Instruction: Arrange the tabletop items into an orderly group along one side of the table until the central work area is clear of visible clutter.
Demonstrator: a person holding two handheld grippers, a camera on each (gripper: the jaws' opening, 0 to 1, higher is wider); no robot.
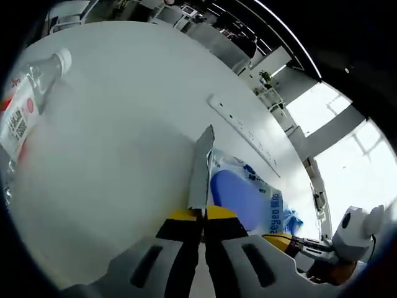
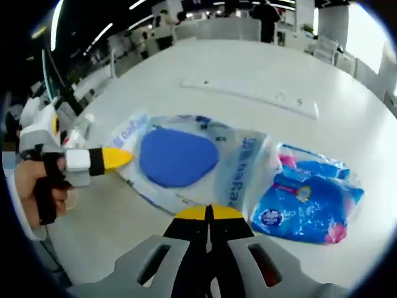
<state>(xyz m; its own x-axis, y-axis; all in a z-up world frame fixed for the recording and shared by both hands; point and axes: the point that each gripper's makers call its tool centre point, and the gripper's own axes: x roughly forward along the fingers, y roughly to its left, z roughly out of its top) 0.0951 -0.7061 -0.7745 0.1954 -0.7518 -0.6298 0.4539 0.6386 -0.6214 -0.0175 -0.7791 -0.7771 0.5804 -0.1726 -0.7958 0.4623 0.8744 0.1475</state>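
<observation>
Clear bag with a blue oval print (image 2: 180, 158) at centre of the right gripper view, my left gripper (image 2: 121, 158) pinching its left edge, blue tissue pack (image 2: 307, 198) touching its right side, my right gripper (image 2: 209, 214) fingers pressed together, holding nothing, water bottle (image 1: 28, 99) upper left of the left gripper view, white desk (image 1: 124, 155), white power strip (image 2: 251, 93) beyond.

both views skim the table (image 1: 124, 155), sharing the blue-printed bag (image 2: 186, 161).
</observation>
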